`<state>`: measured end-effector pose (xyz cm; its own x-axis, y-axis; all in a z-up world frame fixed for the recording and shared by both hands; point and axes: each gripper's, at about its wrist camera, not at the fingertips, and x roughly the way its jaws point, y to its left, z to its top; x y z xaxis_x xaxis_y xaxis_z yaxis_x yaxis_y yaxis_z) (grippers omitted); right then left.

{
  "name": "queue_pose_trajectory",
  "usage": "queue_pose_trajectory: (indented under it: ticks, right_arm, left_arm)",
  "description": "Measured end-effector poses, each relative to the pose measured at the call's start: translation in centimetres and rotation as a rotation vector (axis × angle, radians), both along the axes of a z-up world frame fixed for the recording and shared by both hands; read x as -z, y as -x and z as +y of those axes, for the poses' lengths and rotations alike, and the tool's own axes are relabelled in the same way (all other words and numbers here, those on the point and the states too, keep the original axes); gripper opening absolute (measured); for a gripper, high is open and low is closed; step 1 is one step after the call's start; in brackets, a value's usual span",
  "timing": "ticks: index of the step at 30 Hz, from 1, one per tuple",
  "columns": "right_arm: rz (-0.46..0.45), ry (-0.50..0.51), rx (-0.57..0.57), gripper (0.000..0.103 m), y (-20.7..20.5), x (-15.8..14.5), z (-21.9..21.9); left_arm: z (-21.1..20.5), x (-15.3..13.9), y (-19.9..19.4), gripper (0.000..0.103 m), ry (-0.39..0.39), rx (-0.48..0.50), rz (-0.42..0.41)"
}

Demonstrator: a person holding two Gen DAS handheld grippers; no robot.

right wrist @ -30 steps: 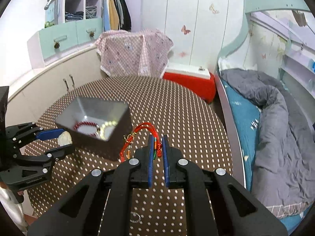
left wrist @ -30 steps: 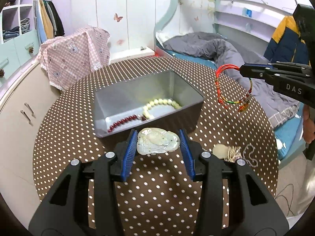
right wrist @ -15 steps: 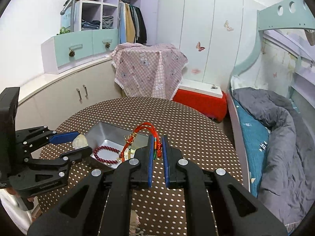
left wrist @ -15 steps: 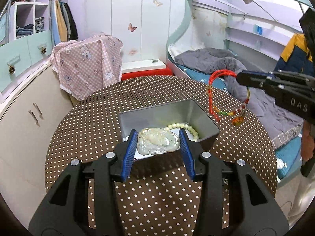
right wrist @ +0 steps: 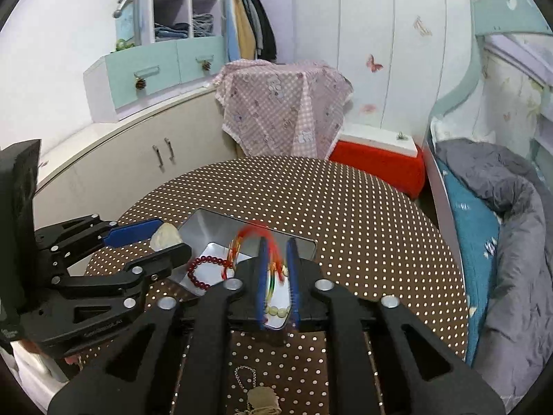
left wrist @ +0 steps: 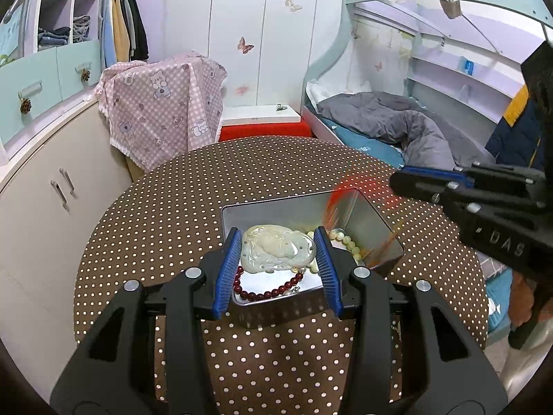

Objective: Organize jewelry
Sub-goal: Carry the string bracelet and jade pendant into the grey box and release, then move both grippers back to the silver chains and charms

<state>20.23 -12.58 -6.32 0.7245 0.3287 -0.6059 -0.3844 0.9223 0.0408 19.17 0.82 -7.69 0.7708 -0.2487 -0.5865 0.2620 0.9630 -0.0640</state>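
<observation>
A metal tin box [left wrist: 376, 223] stands on the polka-dot round table [left wrist: 172, 214]; it also shows in the right wrist view [right wrist: 207, 223]. Inside lie a dark red bead bracelet [left wrist: 269, 290] and a pale bead bracelet [left wrist: 347, 240]. My left gripper [left wrist: 278, 259] is shut on a pale jade pendant [left wrist: 276, 249] and holds it over the box. My right gripper [right wrist: 276, 269] has its jaws slightly parted above the box. The red cord bracelet [right wrist: 255, 238] is blurred between them, dropping into the box; it also shows in the left wrist view [left wrist: 345, 190].
A pendant on a chain [right wrist: 262, 397] lies on the table in front of the box. A bed with a grey duvet [left wrist: 397, 128] stands to the right. A cabinet [left wrist: 52, 180] and a chair under a pink cloth [left wrist: 166, 103] stand to the left and behind.
Both grippers have moved in over the box. My right gripper's jaws have parted and the red cord bracelet is falling out, blurred. The left still grips the jade pendant.
</observation>
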Motion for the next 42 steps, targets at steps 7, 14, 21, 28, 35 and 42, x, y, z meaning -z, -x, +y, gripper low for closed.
queue_pose_trajectory:
  ticks: [7,14,21,28,35,42]
  right_arm:
    - [-0.003,0.005,0.060,0.052,-0.1,0.1,-1.1]
    - [-0.002,0.005,0.070,0.055,0.2,0.3,-1.3]
    - [0.003,0.013,0.070,0.056,0.7,0.6,-1.2]
    - [0.008,0.016,0.077,0.057,1.2,1.0,-1.7]
    - [0.035,0.023,0.103,0.057,1.7,1.8,-2.6]
    - [0.073,0.039,0.127,0.058,2.5,2.9,-3.6]
  left_arm:
    - [0.3,-0.5,0.2,0.073,0.014,-0.011,-0.031]
    - [0.3,-0.2,-0.1,0.073,-0.004,-0.032,-0.013]
    - [0.4,-0.1,0.2,0.073,-0.007,-0.037,-0.005]
    - [0.4,0.0,0.8,0.073,-0.012,-0.039,-0.001]
    - [0.1,0.0,1.6,0.075,-0.016,-0.034,0.000]
    - [-0.2,0.4,2.5,0.078,-0.015,-0.025,0.007]
